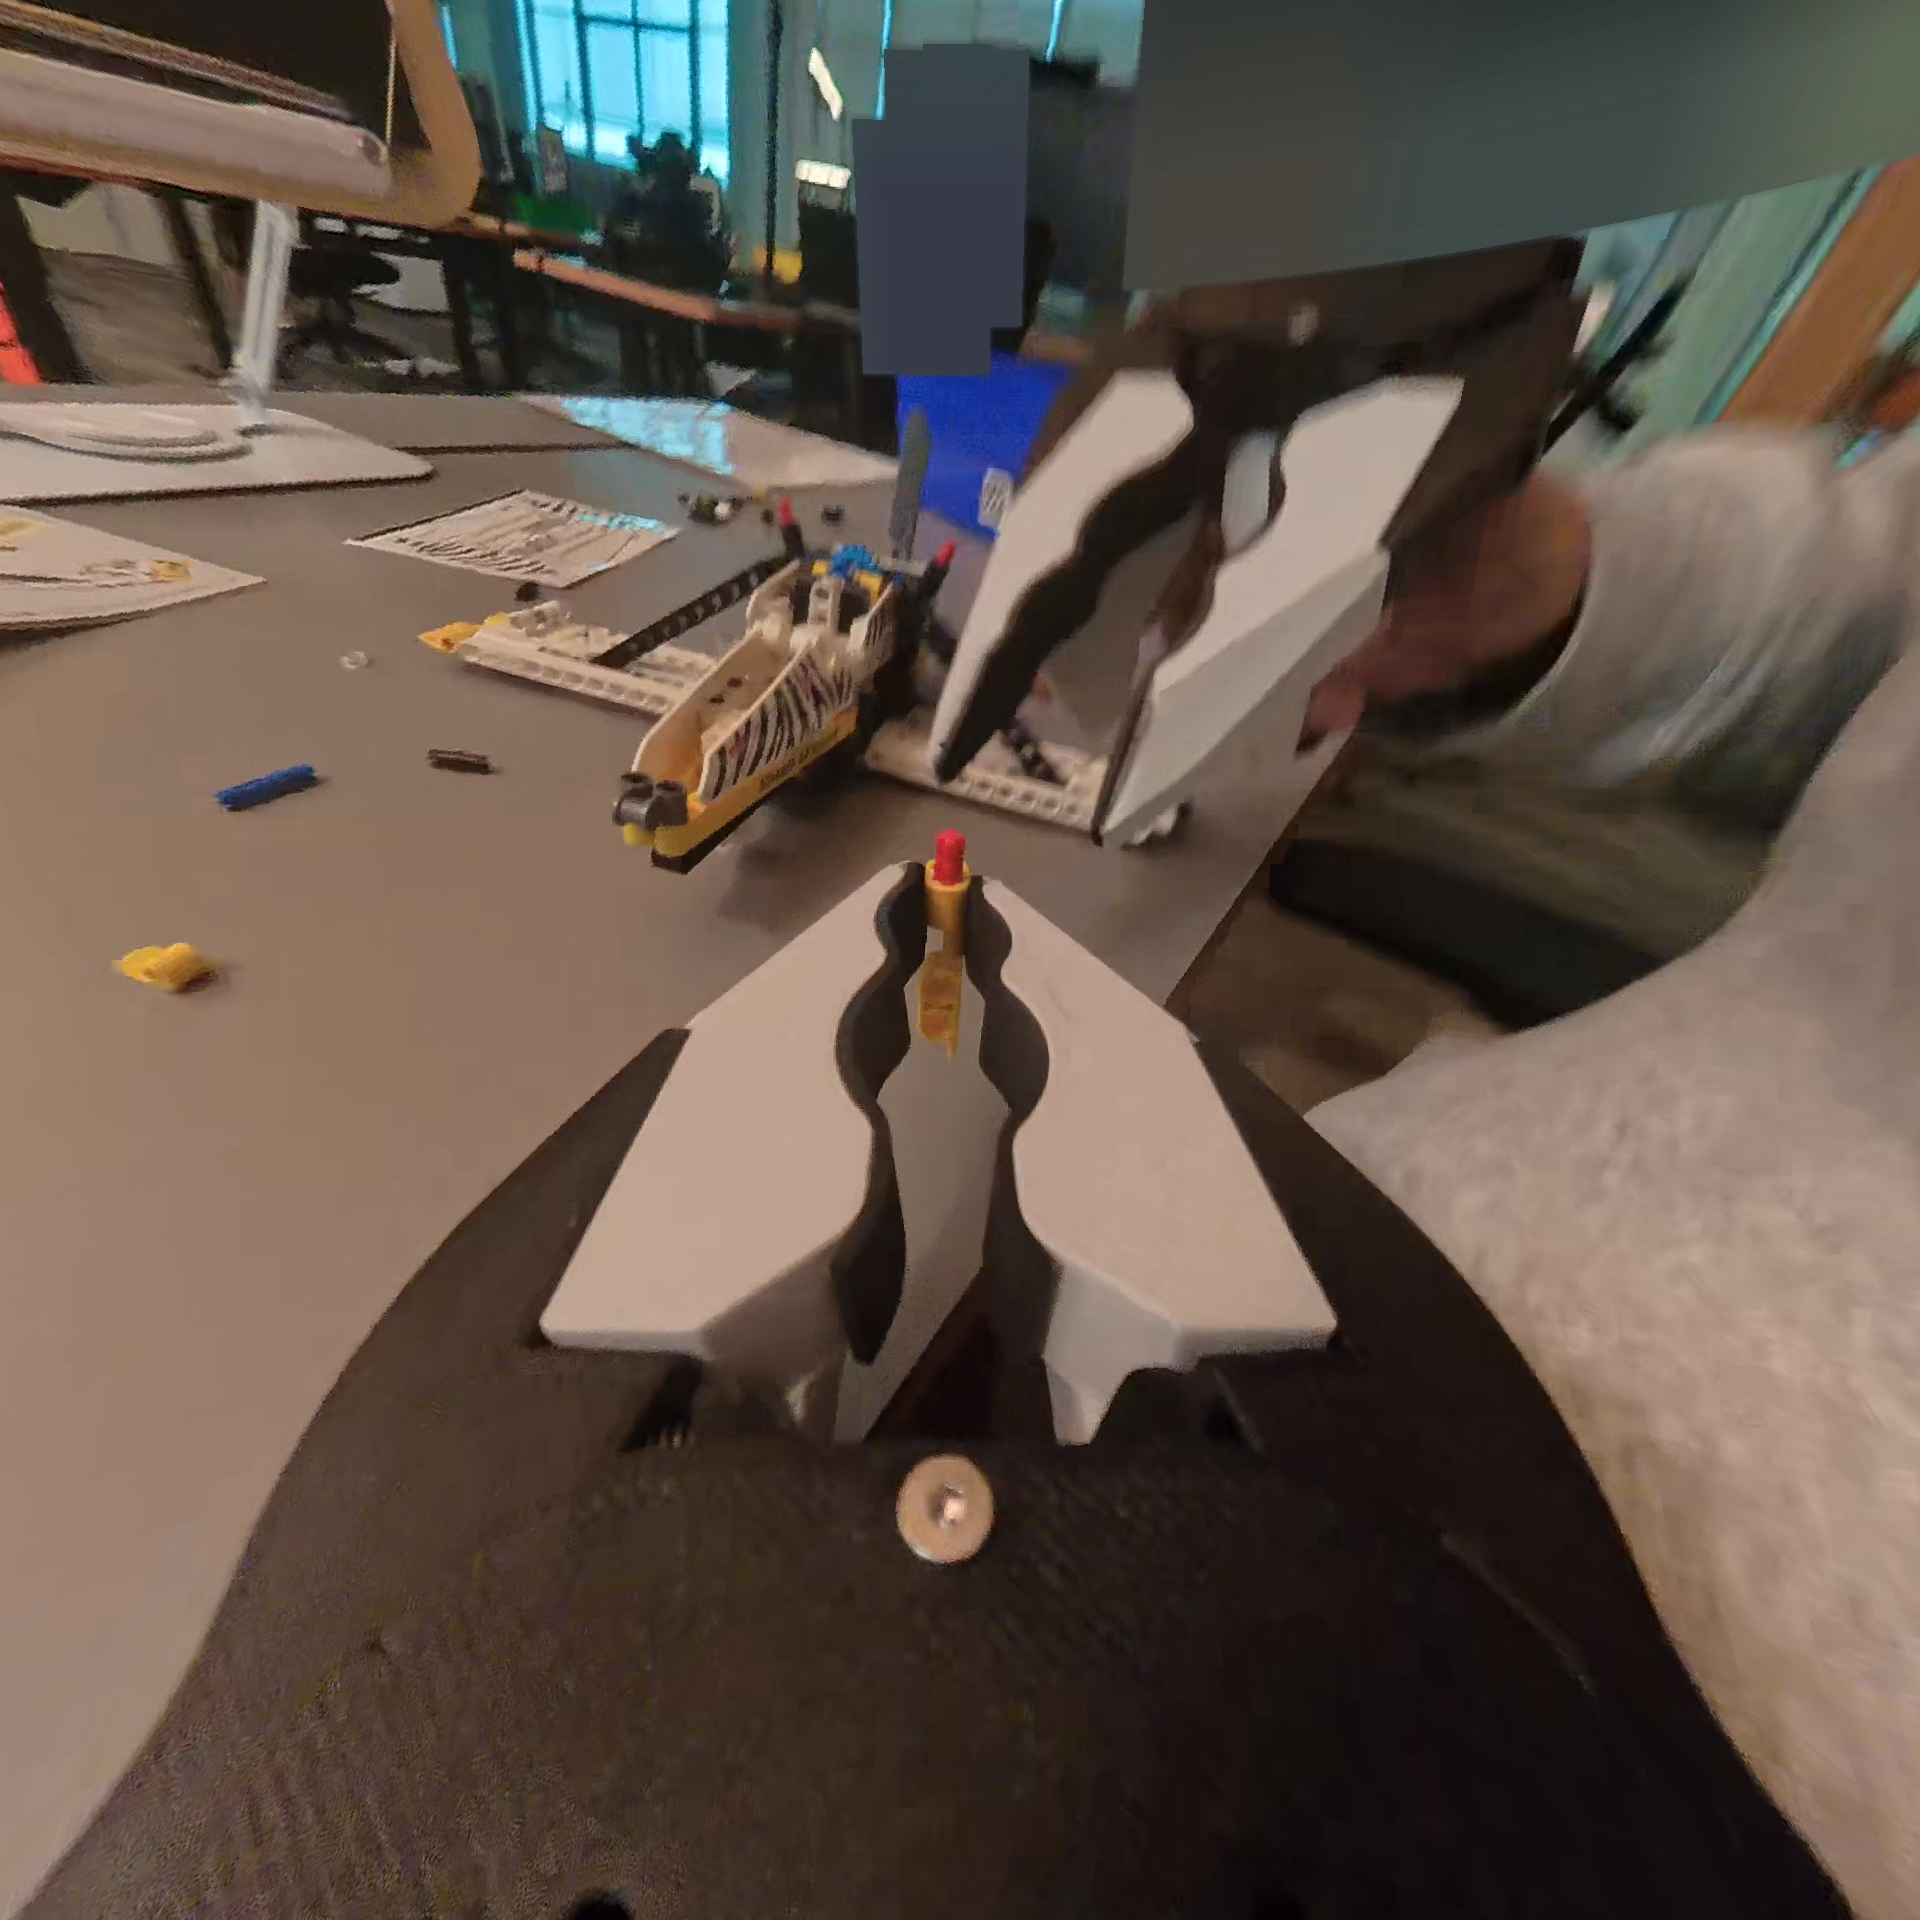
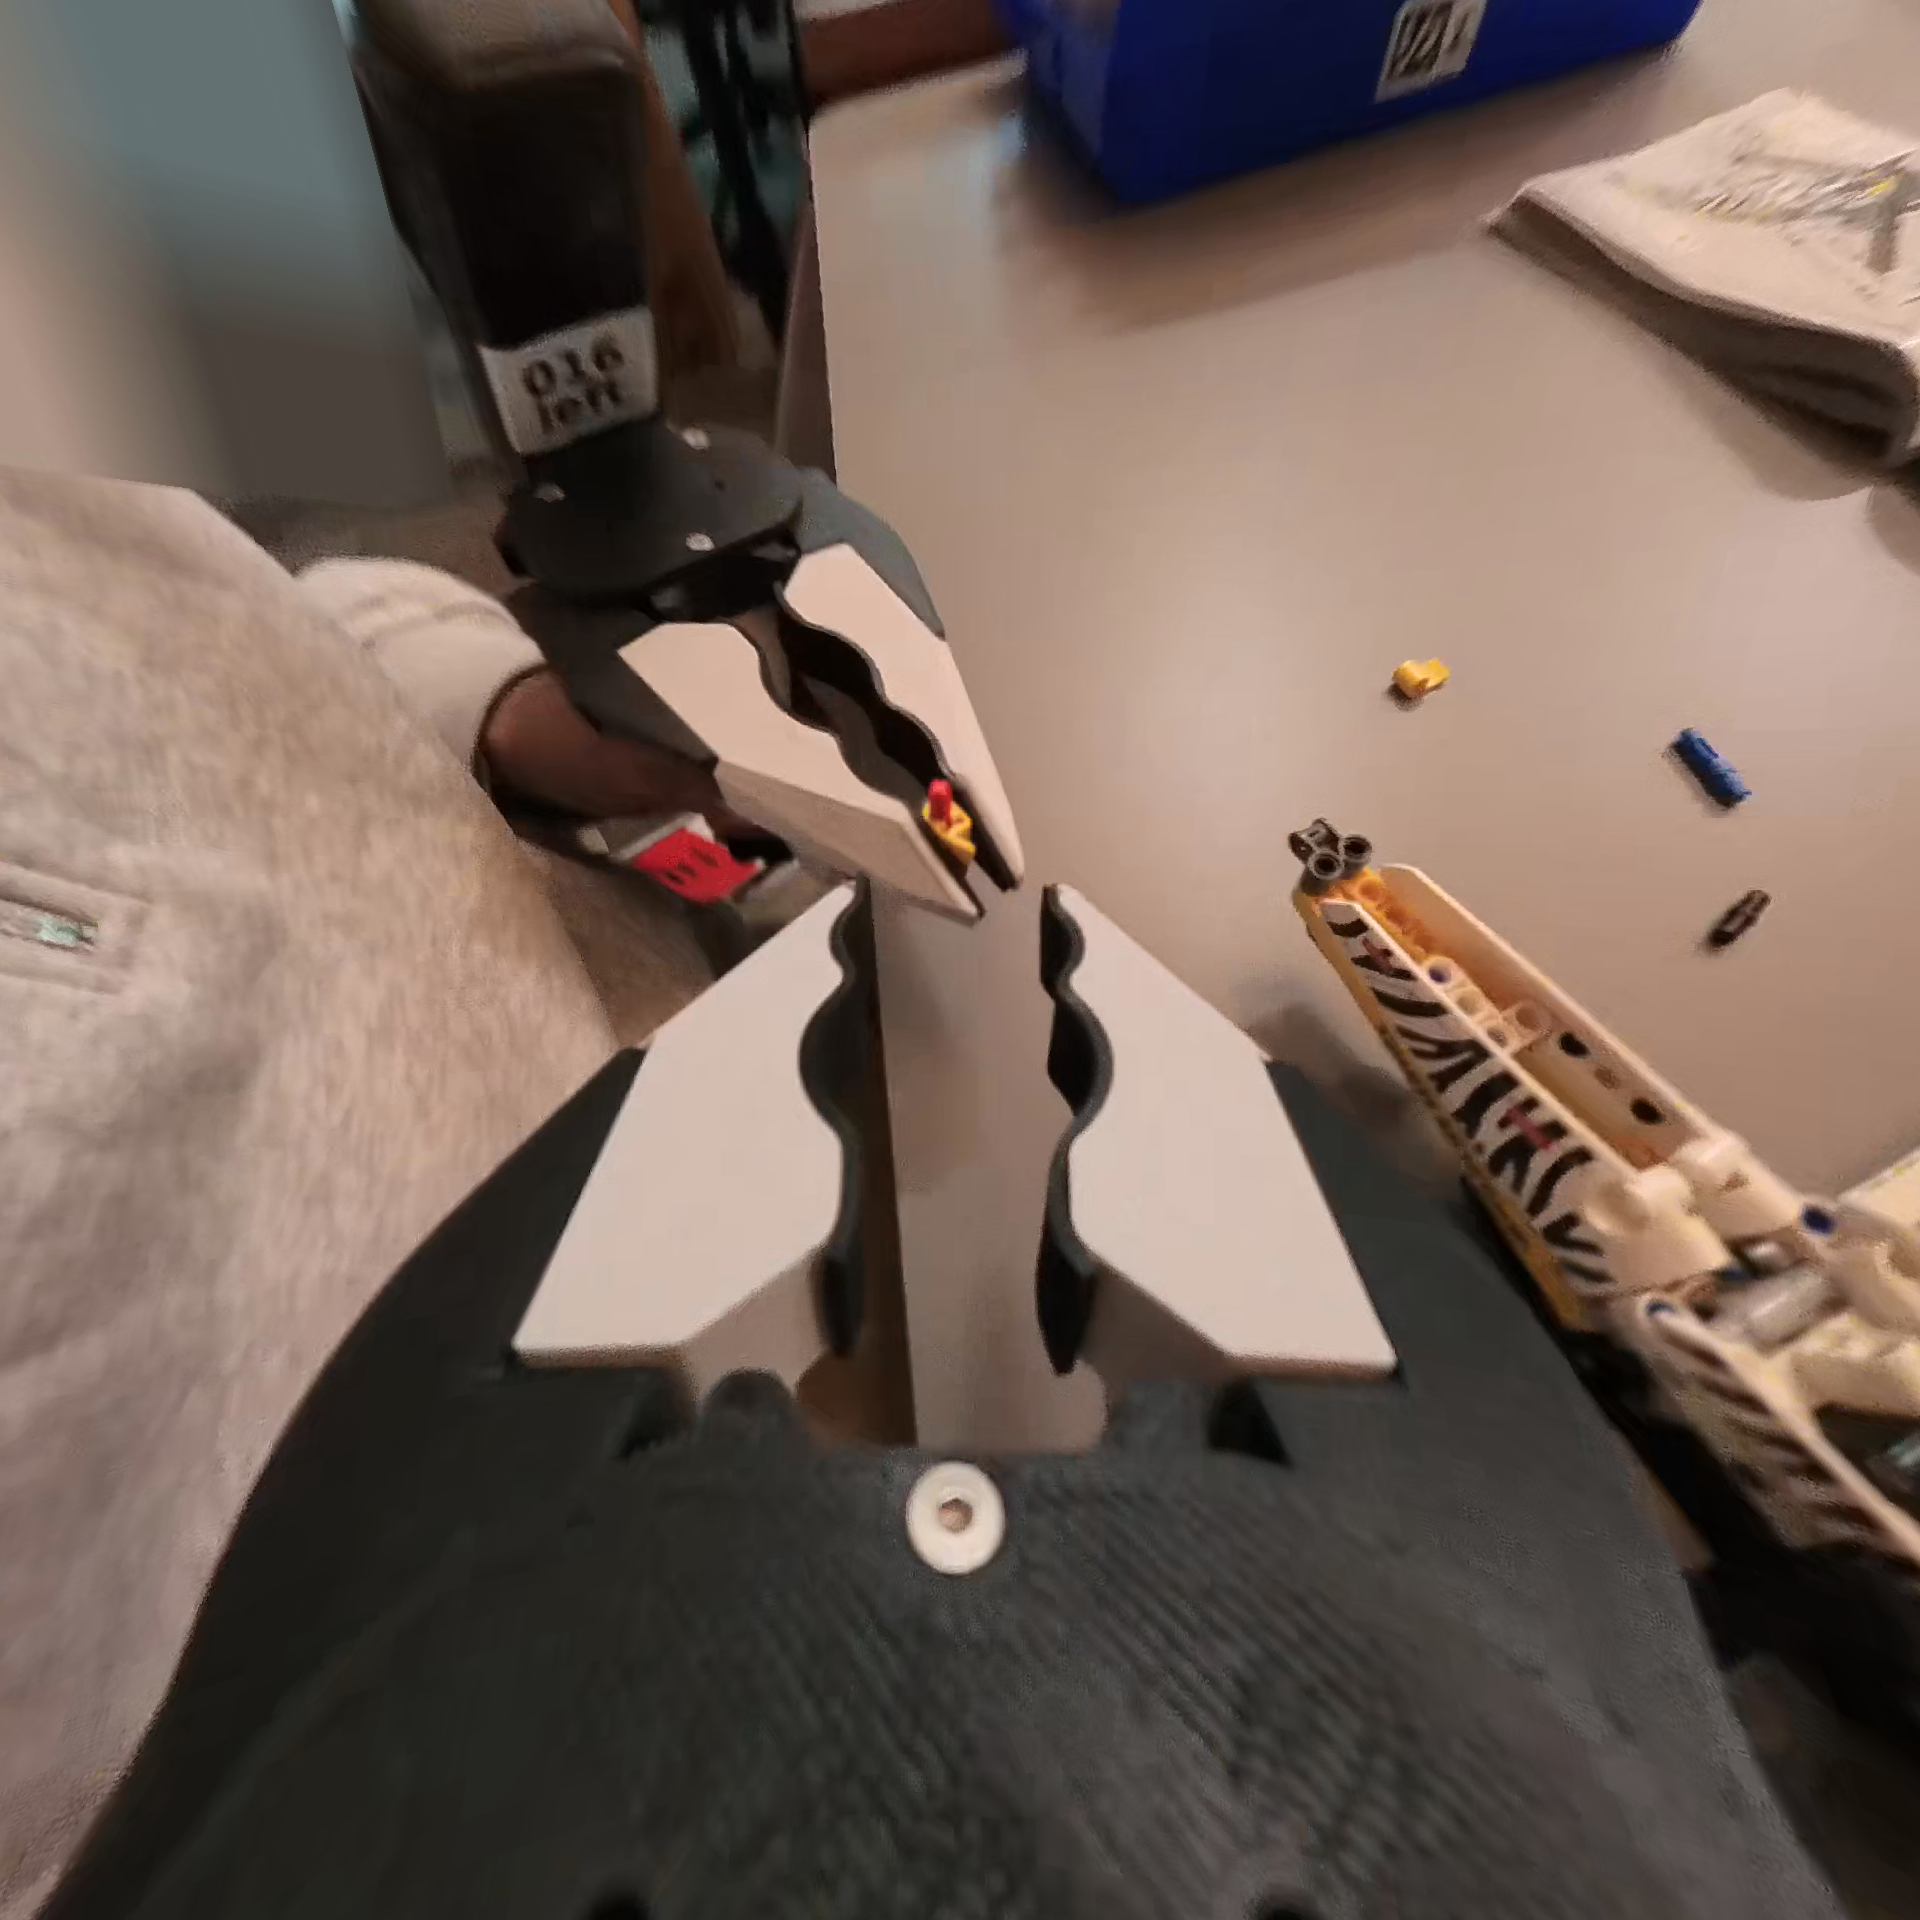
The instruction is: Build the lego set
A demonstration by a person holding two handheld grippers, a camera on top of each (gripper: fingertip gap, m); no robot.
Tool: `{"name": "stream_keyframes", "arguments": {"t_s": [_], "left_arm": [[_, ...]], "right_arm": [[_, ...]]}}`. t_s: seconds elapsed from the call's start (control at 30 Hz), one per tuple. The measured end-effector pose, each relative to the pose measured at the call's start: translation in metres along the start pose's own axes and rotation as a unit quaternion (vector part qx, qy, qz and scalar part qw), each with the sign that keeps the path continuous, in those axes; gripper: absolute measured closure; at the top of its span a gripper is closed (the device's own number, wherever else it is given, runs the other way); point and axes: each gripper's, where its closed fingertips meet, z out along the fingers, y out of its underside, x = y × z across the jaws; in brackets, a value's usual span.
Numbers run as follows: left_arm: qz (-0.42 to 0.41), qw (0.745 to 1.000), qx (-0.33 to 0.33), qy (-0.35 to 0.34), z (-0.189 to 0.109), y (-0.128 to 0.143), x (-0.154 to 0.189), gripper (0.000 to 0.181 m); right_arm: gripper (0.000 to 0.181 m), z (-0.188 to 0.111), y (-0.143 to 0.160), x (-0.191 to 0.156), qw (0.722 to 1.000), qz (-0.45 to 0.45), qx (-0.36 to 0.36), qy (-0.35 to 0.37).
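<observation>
Your left gripper (image 1: 948,883) pinches the small yellow piece (image 1: 943,971) with its red pin (image 1: 948,854); it is light and slippery, so grip the yellow body. Right gripper (image 2: 951,904) jaws stand wide, empty, near the model (image 2: 1507,1122) on the tabletop (image 2: 1195,520).

Grey table (image 1: 312,1039); desks (image 1: 623,281), bright windows (image 1: 623,73) behind.
</observation>
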Motion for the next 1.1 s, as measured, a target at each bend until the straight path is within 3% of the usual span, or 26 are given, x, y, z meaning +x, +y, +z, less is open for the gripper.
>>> {"name": "stream_keyframes", "arguments": {"t_s": [0.1, 0.23, 0.33, 0.4, 0.6, 0.73, 0.87, 1.1], "left_arm": [[-0.092, 0.99, 0.077, 0.073, -0.005, -0.024, 0.011, 0.177], [-0.182, 0.956, 0.169, 0.156, -0.016, -0.056, 0.02, 0.178], [-0.189, 0.949, 0.176, 0.182, -0.012, -0.064, 0.032, 0.178], [-0.176, 0.951, 0.176, 0.181, -0.006, -0.069, 0.04, 0.178], [-0.142, 0.958, 0.148, 0.201, 0.02, -0.069, 0.055, 0.177], [-0.127, 0.956, 0.117, 0.238, 0.034, -0.058, 0.065, 0.173], [-0.136, 0.951, 0.084, 0.266, 0.038, -0.047, 0.069, 0.14], [-0.202, 0.931, 0.079, 0.294, 0.042, -0.052, 0.065, 0.141]], "right_arm": [[0.146, -0.006, -0.001, -0.004, 0.998, 0.02, 0.058, 0.014], [0.143, -0.011, -0.007, -0.013, 0.992, 0.03, 0.123, 0.009], [0.145, -0.014, -0.013, -0.017, 0.985, 0.05, 0.166, -0.009], [0.157, -0.013, -0.012, -0.019, 0.982, 0.059, 0.176, -0.019], [0.175, -0.033, -0.014, -0.021, 0.972, 0.036, 0.234, 0.011], [0.176, -0.048, 0.001, -0.011, 0.961, -0.005, 0.259, 0.1], [0.176, -0.069, 0.011, 0.003, 0.943, -0.056, 0.241, 0.221], [0.176, -0.079, 0.021, 0.013, 0.874, -0.223, 0.156, 0.402]]}}
